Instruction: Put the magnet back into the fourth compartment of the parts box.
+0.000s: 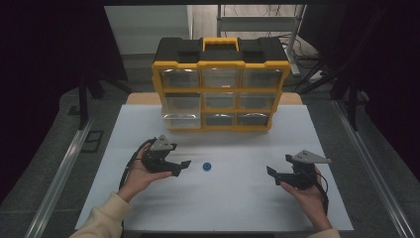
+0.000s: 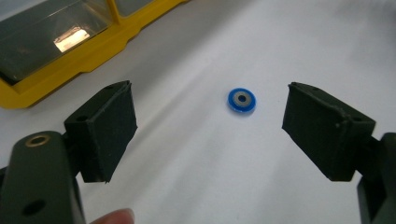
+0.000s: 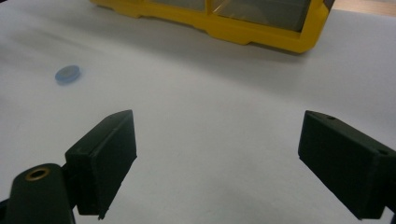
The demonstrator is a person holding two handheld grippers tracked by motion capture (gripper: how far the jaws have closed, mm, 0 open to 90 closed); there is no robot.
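Both black two-jaw grippers, left (image 1: 182, 166) and right (image 1: 273, 174), held with jaws apart over the white worktop (image 1: 237, 203).
Between them lies a small blue ring-shaped washer (image 1: 206, 166), unobstructed; a yellow-and-black drawer organiser (image 1: 221, 89) stands at the far edge.

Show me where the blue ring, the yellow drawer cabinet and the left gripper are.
blue ring (image 2: 242, 100): left gripper view, its metal centre.
yellow drawer cabinet (image 1: 221, 64): high view, top front frame.
left gripper (image 1: 181, 167): high view, between its fingertips.

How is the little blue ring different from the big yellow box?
The blue ring is tiny, round and flat; the yellow box is big, blocky and stands upright. The ring is one piece with a grey middle; the box has a black top and rows of clear drawers. The ring lies near the left gripper; the box stands farther back. Both rest on the white table.
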